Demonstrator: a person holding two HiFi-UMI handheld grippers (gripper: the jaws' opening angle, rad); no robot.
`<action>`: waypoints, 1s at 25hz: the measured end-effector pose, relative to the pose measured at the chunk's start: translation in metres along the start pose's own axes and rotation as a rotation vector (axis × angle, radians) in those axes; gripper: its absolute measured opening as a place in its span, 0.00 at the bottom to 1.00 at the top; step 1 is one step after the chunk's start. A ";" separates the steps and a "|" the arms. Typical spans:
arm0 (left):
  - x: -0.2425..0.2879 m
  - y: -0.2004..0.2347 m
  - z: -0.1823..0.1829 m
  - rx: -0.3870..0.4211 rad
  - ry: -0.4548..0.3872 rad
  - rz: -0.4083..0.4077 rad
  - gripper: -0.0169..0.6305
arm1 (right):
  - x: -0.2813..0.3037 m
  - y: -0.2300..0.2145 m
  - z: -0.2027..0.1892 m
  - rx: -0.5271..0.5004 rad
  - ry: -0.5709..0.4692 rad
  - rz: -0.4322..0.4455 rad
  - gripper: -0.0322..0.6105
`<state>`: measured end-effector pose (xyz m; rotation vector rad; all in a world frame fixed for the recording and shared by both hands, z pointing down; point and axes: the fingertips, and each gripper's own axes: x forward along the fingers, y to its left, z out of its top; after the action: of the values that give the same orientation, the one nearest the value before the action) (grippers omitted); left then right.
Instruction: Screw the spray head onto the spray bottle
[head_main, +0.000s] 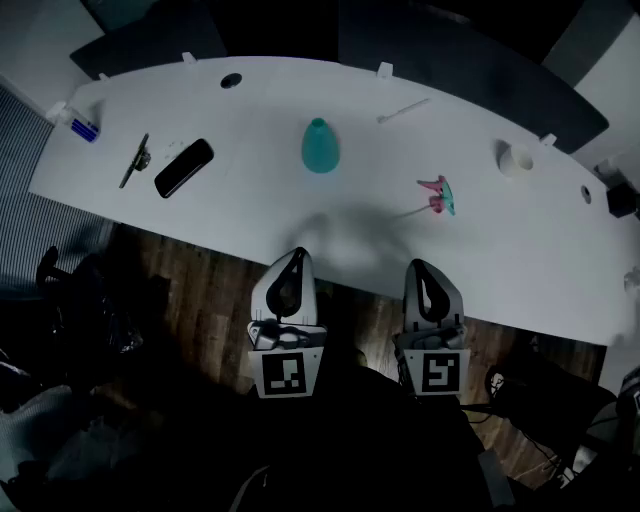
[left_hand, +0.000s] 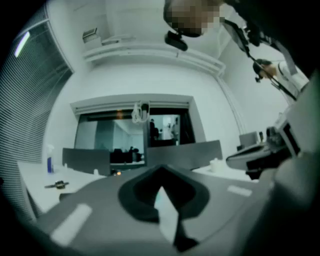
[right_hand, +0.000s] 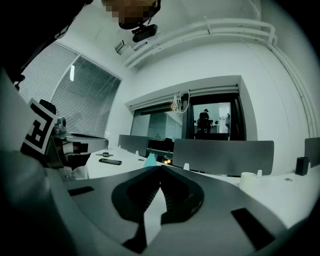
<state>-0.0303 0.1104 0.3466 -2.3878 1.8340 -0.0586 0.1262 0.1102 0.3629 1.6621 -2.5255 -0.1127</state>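
Note:
A teal spray bottle (head_main: 320, 145) stands on the white table (head_main: 250, 215), near its middle and toward the far side. A pink and teal spray head (head_main: 437, 194) lies to the right of it. My left gripper (head_main: 296, 257) hovers at the table's near edge, shut and holding nothing. My right gripper (head_main: 424, 267) is beside it, also shut and holding nothing, nearer the spray head. In the right gripper view the bottle's top (right_hand: 150, 160) peeks over the closed jaws. The left gripper (left_hand: 161, 170) view shows its jaw tips together.
A black phone (head_main: 184, 167) and a small tool (head_main: 135, 160) lie at the table's left. A small blue bottle (head_main: 83, 128) stands at the far left corner. A white cup (head_main: 516, 160) sits at the right, and a thin white stick (head_main: 402, 110) lies behind the bottle.

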 end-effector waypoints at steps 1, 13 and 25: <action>0.012 0.009 -0.001 0.003 -0.002 -0.012 0.03 | 0.014 0.000 0.004 0.001 -0.004 -0.006 0.05; 0.126 0.078 -0.031 0.021 0.028 -0.195 0.03 | 0.145 0.000 0.014 0.016 0.015 -0.113 0.05; 0.162 0.073 -0.079 -0.036 0.190 -0.271 0.27 | 0.157 -0.021 -0.004 0.060 0.109 -0.145 0.06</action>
<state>-0.0666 -0.0705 0.4077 -2.7242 1.5785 -0.2912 0.0845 -0.0428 0.3729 1.8196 -2.3510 0.0408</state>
